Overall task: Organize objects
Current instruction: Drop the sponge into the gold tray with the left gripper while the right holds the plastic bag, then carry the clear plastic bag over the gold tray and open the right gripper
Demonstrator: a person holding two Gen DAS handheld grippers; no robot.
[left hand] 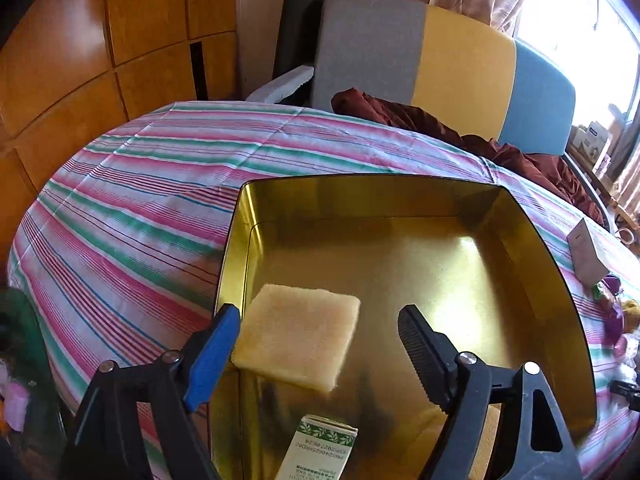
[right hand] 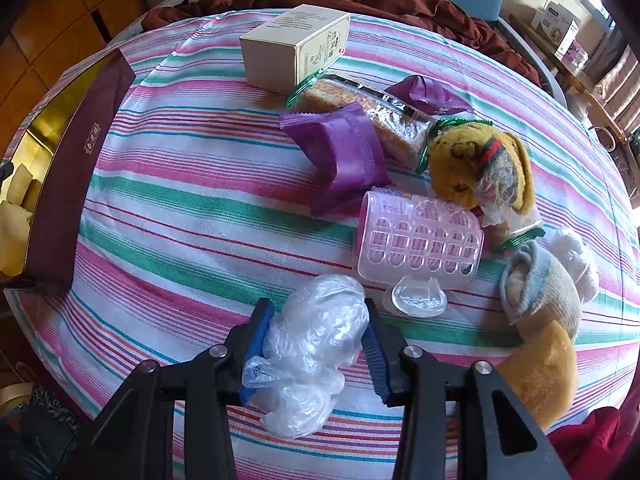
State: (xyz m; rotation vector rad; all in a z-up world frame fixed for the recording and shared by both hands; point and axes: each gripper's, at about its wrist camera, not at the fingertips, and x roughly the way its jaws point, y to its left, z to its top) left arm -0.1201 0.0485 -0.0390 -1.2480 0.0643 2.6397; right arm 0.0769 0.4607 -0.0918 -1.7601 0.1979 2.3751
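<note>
An open gold tin point(left hand: 520, 240) lies on the striped cloth. Over its near left corner my left gripper point(left hand: 320, 314) is open. A square yellow sponge point(left hand: 298, 336) sits tilted between the jaws; its left edge is at the blue pad point(left hand: 214, 356), and the black ribbed pad point(left hand: 418, 354) stands apart from it. Whether the sponge rests on the tin's floor I cannot tell. A green-and-white carton point(left hand: 322, 450) lies in the tin below it. My right gripper point(right hand: 318, 308) is shut on a crumpled clear plastic bag point(right hand: 316, 352) just above the cloth.
Beyond the right gripper lie a pink perforated cup point(right hand: 420, 244), a clear lid point(right hand: 416, 298), purple packets point(right hand: 344, 152), a wrapped cake point(right hand: 380, 108), a plush dog point(right hand: 476, 164), a sock point(right hand: 536, 288), a round yellow pad point(right hand: 540, 376) and a white box point(right hand: 292, 48). The tin's maroon wall point(right hand: 76, 172) stands at the left.
</note>
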